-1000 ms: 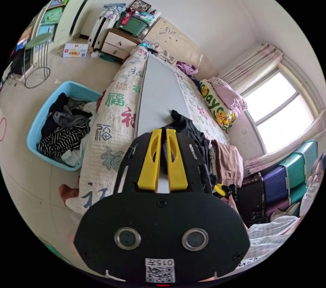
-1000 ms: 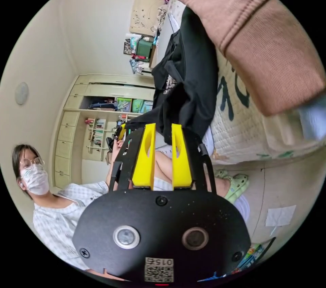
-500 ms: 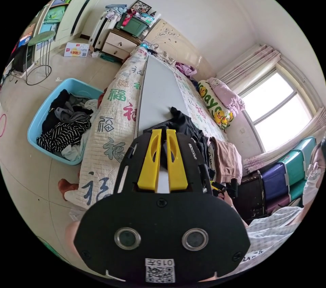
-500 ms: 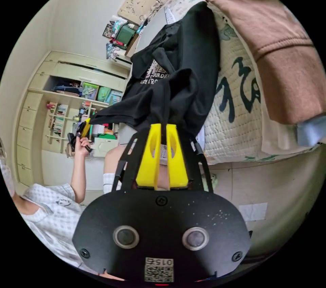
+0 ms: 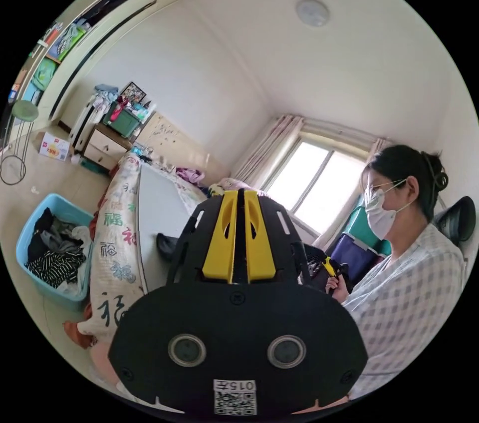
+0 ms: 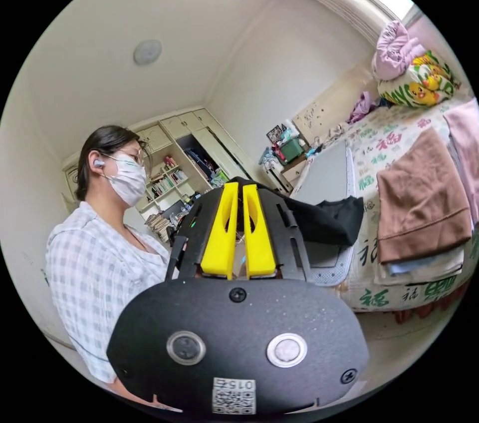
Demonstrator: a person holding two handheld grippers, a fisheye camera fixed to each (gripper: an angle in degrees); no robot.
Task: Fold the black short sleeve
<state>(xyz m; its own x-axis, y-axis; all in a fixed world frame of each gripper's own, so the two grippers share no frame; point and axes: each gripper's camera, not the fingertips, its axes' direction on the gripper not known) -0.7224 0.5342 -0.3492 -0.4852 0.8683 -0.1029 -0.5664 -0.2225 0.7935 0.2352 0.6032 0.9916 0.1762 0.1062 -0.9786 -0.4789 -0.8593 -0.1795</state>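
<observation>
- Since the earlier pictures both cameras have been tilted upward, so that ceiling and the person [image 5: 399, 263] are seen beyond the jaw tips; this is a shift of the cameras, not of the room.
- The black short sleeve [image 6: 324, 218] has been lifted: where it hung low in front of the right gripper [image 6: 238, 191] half a second ago, it is now seen stretched from behind the jaw tips out to the right, its far end draped over the grey board [image 6: 327, 176] on the bed [image 6: 394, 143].
- The right gripper's yellow jaws are drawn close, with dark cloth seen between and behind the tips; whether both jaws press on it cannot be told.
- The left gripper [image 5: 238, 196] has its jaws brought nearly together, with only a dark slit between them; what is held cannot be told.
- Left of and below the left jaws a blue basket [image 5: 30, 235] is seen on the floor, filled with mixed clothes, among them a black-and-white striped piece [image 5: 55, 265].
- A small end of black cloth [image 5: 167, 245] is seen lying on the board, just left of the left gripper.
- Right of the right jaws a brown garment [image 6: 421, 203] lies folded on the bed.
</observation>
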